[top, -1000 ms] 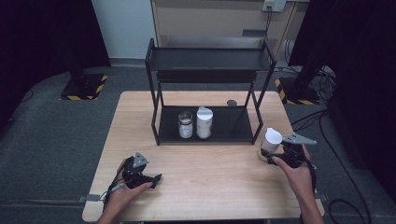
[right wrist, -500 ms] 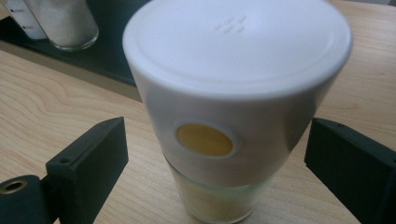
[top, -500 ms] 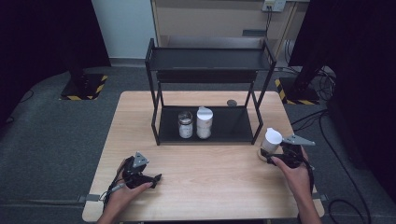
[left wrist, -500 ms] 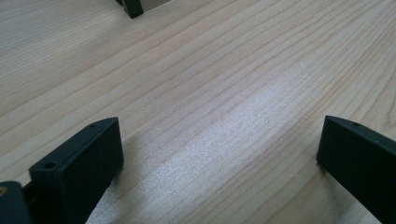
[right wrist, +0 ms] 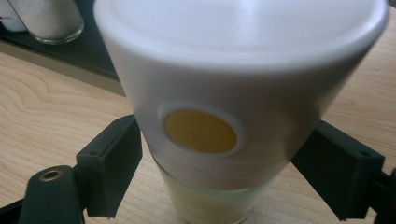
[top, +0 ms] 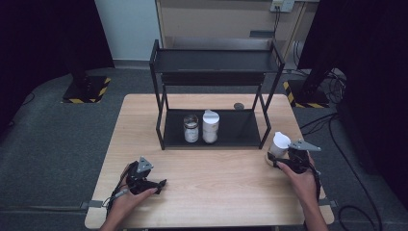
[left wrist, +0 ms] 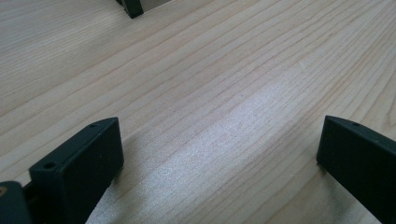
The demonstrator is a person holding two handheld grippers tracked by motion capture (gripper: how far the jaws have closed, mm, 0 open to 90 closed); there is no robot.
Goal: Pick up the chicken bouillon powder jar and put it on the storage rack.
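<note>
At table's right edge | right tool jaws just closing, gripping white-capped jar | left tool open

Overhead forward-down; two close gripper-mounted views

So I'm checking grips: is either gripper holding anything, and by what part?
The right gripper clasps the white-lidded jar just under its lid; left gripper holds nothing.

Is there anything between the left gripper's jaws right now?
No. The left gripper has its jaws wide apart over bare wooden table, with nothing between them.
</note>
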